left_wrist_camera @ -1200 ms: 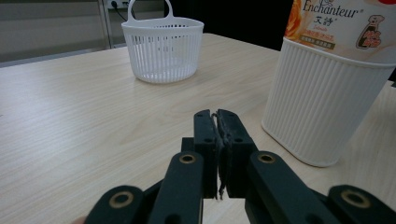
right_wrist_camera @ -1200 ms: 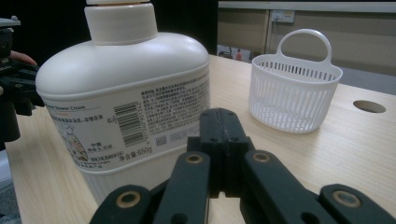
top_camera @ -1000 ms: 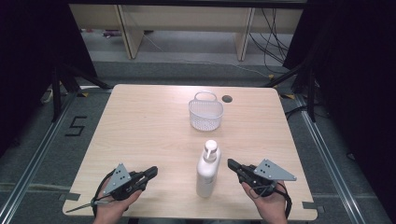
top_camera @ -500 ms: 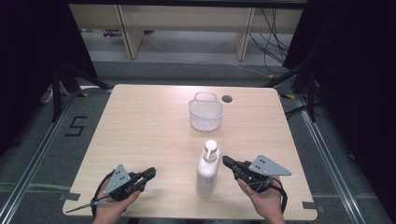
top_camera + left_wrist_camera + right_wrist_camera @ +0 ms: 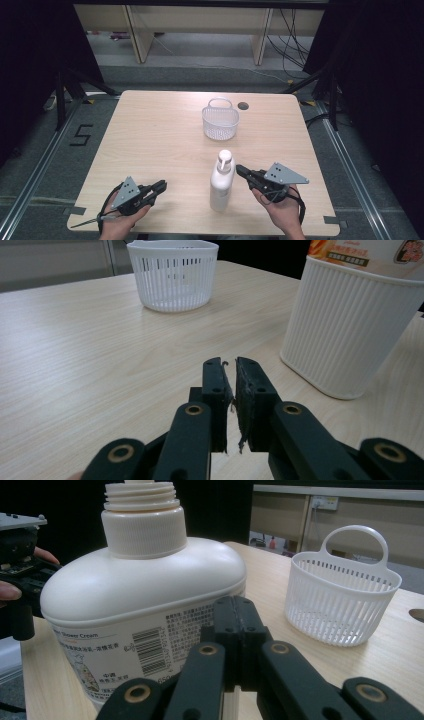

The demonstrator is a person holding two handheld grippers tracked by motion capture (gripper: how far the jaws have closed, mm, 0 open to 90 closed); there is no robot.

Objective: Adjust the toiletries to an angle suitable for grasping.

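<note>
White plastic pump bottle with a ribbed lower body [image 5: 222,181] stands upright near the front edge of the light wood-grain table [image 5: 150,135], between the two grippers. Right gripper [image 5: 242,171]: jaws pressed fully together, nothing between them, tips just beside the bottle's right side; can't tell from above whether they touch. In the right gripper view the bottle [image 5: 145,605] sits close behind the closed jaws, pump head cut off at the top. Left gripper [image 5: 161,186]: only a thin slit between the jaws, which have just been easing apart, holding nothing, well left of the bottle. White slotted plastic basket with a loop handle [image 5: 220,120] stands farther back, apart from everything. Label text too small to read.
</note>
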